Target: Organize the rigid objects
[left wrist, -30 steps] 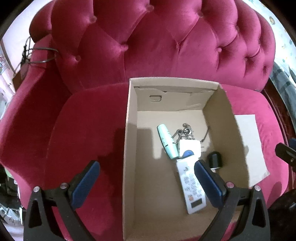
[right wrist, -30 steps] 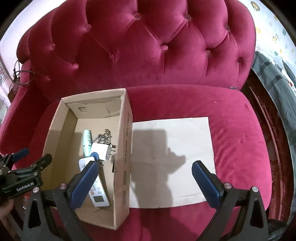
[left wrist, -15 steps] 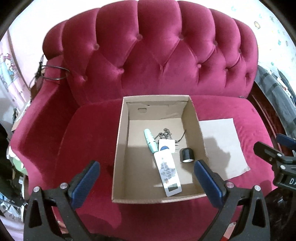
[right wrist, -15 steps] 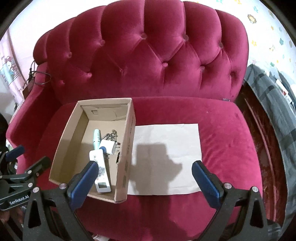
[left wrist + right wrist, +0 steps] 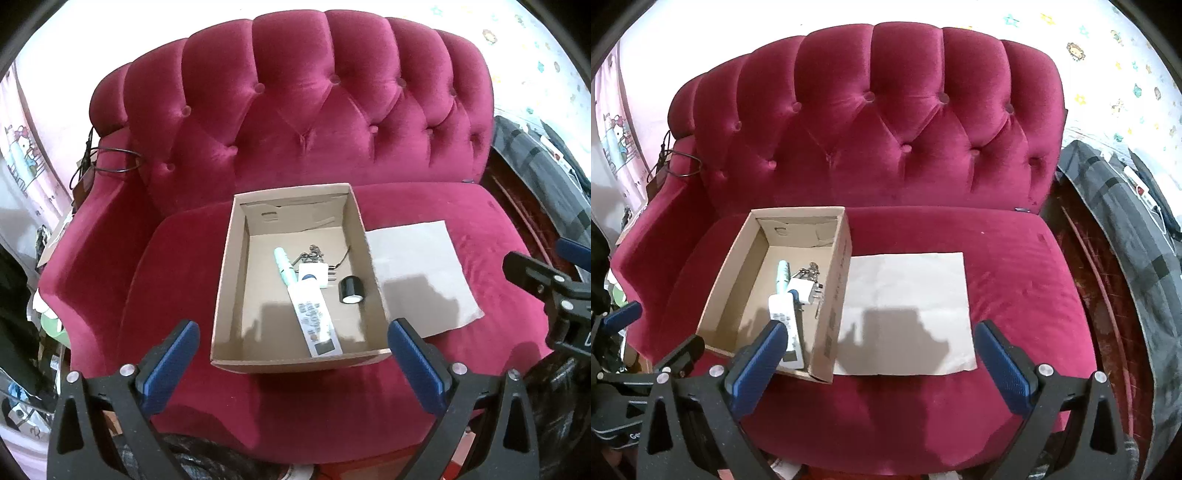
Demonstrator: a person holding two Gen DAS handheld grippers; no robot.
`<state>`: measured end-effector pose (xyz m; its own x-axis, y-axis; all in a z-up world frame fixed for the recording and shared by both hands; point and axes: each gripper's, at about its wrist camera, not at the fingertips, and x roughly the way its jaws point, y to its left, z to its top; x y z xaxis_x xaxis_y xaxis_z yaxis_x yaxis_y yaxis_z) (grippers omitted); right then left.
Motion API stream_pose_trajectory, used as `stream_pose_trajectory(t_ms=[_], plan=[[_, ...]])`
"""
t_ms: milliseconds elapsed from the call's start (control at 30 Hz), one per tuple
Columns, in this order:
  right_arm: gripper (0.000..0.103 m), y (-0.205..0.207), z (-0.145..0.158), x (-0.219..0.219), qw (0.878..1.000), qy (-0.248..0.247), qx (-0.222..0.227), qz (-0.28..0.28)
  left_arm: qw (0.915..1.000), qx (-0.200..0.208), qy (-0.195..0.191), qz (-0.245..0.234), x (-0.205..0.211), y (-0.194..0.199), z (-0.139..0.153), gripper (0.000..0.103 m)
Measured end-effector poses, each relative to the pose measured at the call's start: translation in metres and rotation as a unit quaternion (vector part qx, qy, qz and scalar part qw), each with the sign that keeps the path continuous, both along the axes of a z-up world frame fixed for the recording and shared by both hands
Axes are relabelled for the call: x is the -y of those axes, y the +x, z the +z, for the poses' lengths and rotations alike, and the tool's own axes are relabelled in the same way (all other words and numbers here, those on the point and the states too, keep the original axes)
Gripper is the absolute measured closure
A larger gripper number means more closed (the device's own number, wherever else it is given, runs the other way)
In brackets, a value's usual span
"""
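- Both hand-held grippers, left [image 5: 291, 363] and right [image 5: 879, 360], gape wide, holding nothing
- cardboard box [image 5: 236, 266] on red sofa [image 5: 332, 129]; remote [image 5: 314, 319], black cap [image 5: 351, 290] inside
- paper sheet [image 5: 908, 291] just beside box

One cardboard box [image 5: 229, 280] sits ahead of the left claw [image 5: 293, 365], and inside it are five things: one white remote control [image 5: 314, 321], one mint-green pen [image 5: 284, 267], one white plug adapter [image 5: 314, 273], one bunch of keys [image 5: 310, 256] and one roll of black tape [image 5: 351, 290]. One sheet of paper [image 5: 908, 291] lies ahead of the right claw [image 5: 881, 363], just right of the box. There is one red sofa [image 5: 997, 258]. Two claws are in view, each with two blue-padded fingers set wide apart.
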<state>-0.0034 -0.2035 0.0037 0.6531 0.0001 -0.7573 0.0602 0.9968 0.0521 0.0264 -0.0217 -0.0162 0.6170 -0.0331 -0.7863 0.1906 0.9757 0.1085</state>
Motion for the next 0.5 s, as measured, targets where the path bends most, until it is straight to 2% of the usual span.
stream_pose_trajectory(t_ms=[500], plan=[[0.0,-0.01,0.002,0.011,1.0,0.004,0.0,-0.006,0.9999,0.002,0.003,-0.009,0.009,-0.008,0.002,0.0]])
